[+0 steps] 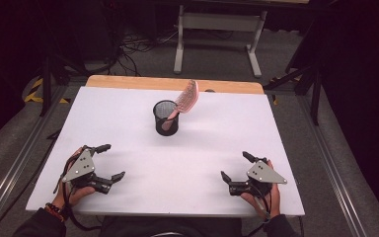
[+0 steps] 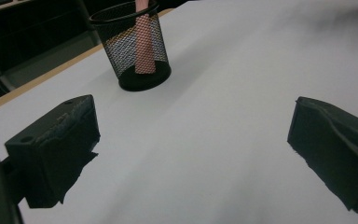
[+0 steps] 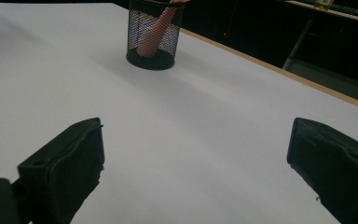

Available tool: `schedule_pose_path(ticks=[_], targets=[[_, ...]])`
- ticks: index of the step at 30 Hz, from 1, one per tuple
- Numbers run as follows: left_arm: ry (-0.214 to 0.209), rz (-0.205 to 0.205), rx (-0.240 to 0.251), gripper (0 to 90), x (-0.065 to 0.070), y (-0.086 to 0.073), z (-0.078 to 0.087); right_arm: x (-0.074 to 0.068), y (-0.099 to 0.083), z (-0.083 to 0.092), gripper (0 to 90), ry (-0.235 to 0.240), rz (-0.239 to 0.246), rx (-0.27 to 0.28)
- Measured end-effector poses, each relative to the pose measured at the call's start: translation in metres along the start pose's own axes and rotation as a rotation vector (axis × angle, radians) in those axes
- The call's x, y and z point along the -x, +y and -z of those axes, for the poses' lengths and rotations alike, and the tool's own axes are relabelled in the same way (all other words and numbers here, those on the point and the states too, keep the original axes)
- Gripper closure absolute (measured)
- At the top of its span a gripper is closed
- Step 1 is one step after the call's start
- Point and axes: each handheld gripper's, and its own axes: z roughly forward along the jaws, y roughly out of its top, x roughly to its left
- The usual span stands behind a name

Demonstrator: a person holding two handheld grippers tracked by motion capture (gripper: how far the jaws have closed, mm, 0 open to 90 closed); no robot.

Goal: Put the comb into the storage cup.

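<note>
A black mesh cup (image 1: 166,118) stands upright near the middle of the white board (image 1: 128,143). A pink hairbrush (image 1: 183,101) leans in it, handle down, head sticking out to the right. In the left gripper view the cup (image 2: 134,49) stands ahead with the pink handle (image 2: 142,44) inside. The right gripper view has the cup (image 3: 153,37) far ahead. My left gripper (image 1: 111,161) rests open at the front left of the board. At the front right my right gripper (image 1: 234,166) is open too. Nothing lies between either pair of jaws.
A wooden table edge (image 1: 172,83) runs behind the board. A white table frame (image 1: 217,34) and cables (image 1: 133,47) stand on the floor beyond. Metal rails (image 1: 325,158) flank both sides.
</note>
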Motion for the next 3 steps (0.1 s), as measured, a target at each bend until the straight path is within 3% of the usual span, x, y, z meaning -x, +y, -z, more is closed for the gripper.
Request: schedule_pose_path(ticks=[3], targets=[[0.002,-0.002,-0.007,3.0,0.0000,0.0004,-0.0008,-0.0013,0.0012,0.0008,4.6,0.001,0.012,0.005]])
